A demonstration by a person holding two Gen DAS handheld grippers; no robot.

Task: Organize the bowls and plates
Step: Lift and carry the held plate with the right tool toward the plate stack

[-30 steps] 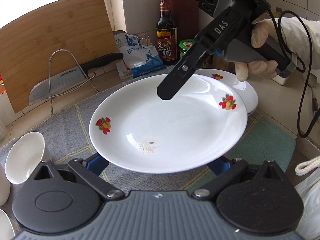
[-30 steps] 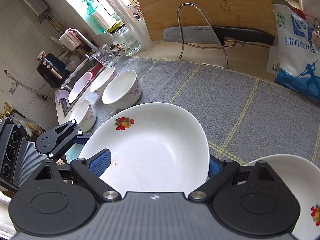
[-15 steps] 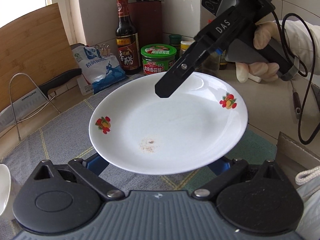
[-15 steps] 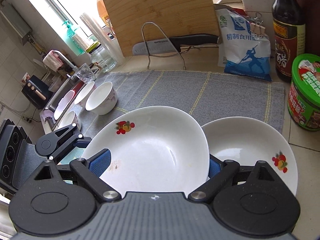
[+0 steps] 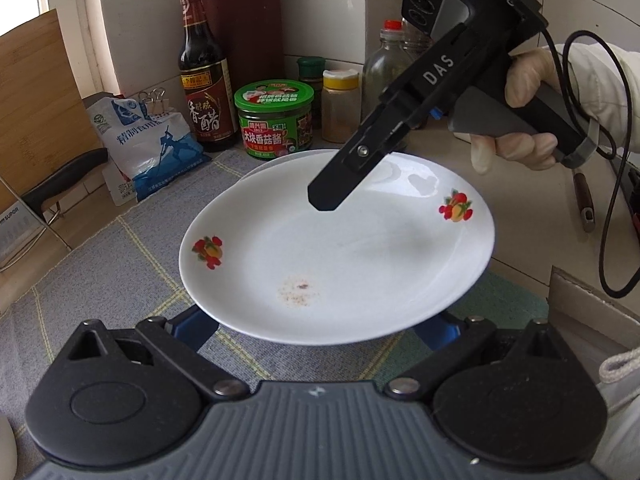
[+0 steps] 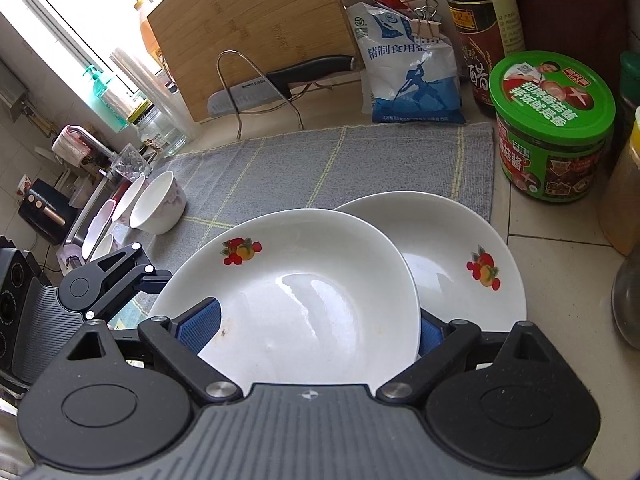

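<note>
A white plate with fruit prints is held in the air between both grippers. My left gripper grips its near rim; my right gripper grips the opposite rim and also shows in the left wrist view. The same plate fills the right wrist view. Just under and beyond it a second matching plate rests at the mat's corner. Several white bowls stand at the mat's far left by the sink.
A grey mat covers the counter. Behind stand a green-lidded jar, vinegar bottle, salt bag, spice jars, a knife on a wire rack and a bamboo board.
Both grippers have carried the plate to the right along the mat. It now hangs over the second plate near the jar and bottles. The bowls have slid out of the left wrist view.
</note>
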